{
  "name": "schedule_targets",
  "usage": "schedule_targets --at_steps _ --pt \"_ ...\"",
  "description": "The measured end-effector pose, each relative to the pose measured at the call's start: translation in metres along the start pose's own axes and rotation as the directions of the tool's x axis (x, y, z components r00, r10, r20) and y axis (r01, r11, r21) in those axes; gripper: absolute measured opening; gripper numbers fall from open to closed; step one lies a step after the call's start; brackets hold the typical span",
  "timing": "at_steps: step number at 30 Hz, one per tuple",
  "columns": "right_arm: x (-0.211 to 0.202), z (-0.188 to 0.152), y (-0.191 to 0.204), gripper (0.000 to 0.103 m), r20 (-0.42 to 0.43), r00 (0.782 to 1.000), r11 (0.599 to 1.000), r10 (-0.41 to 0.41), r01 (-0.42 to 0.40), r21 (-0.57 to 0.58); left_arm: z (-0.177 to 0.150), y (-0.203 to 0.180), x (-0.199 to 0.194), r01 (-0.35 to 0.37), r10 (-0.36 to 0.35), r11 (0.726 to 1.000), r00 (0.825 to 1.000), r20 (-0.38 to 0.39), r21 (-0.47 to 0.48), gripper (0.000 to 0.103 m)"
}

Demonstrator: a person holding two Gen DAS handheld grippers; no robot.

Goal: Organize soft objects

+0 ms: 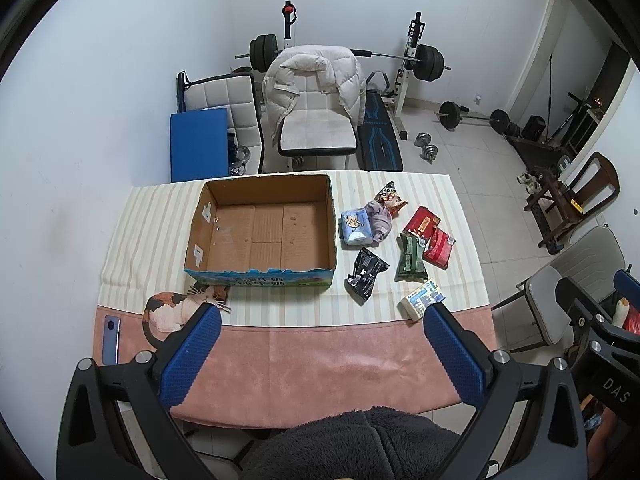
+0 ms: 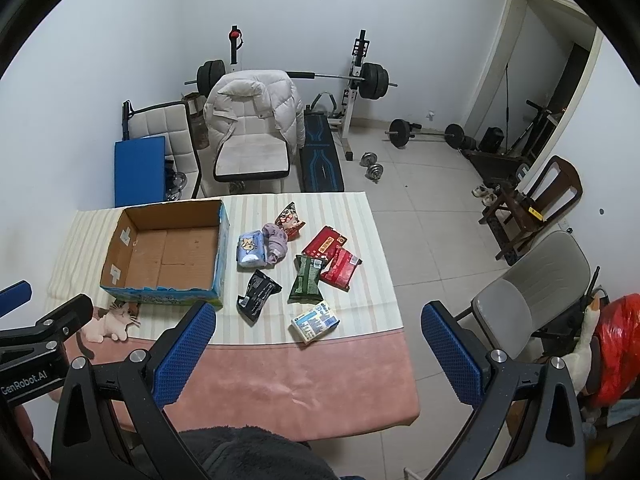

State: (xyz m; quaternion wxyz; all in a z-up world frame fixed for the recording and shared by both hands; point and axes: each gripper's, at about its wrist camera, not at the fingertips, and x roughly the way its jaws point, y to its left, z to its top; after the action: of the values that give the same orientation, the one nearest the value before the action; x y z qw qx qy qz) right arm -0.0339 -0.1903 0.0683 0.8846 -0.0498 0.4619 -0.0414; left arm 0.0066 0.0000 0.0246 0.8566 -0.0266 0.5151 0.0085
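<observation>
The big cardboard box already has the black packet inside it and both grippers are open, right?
Not quite. The cardboard box has nothing in it; the left wrist view shows its bare bottom. The black packet lies on the striped cloth beside the box. The left gripper and right gripper are indeed open, jaws wide apart.

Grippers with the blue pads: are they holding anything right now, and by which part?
Nothing is held. The left gripper and right gripper both stand open above the table's near edge, with nothing between their pads.
</observation>
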Motion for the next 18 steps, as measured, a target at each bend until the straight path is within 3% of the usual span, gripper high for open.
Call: schedule_targets --at_steps 18 --pt "-0.0008 0.0067 -0.0028 0.103 0.005 1.0 1.0 0.003 -0.003 -0.004 -0.0008 -0.0016 -0.0032 0.0 0.0 1.0 1.0 0.009 0.003 0.103"
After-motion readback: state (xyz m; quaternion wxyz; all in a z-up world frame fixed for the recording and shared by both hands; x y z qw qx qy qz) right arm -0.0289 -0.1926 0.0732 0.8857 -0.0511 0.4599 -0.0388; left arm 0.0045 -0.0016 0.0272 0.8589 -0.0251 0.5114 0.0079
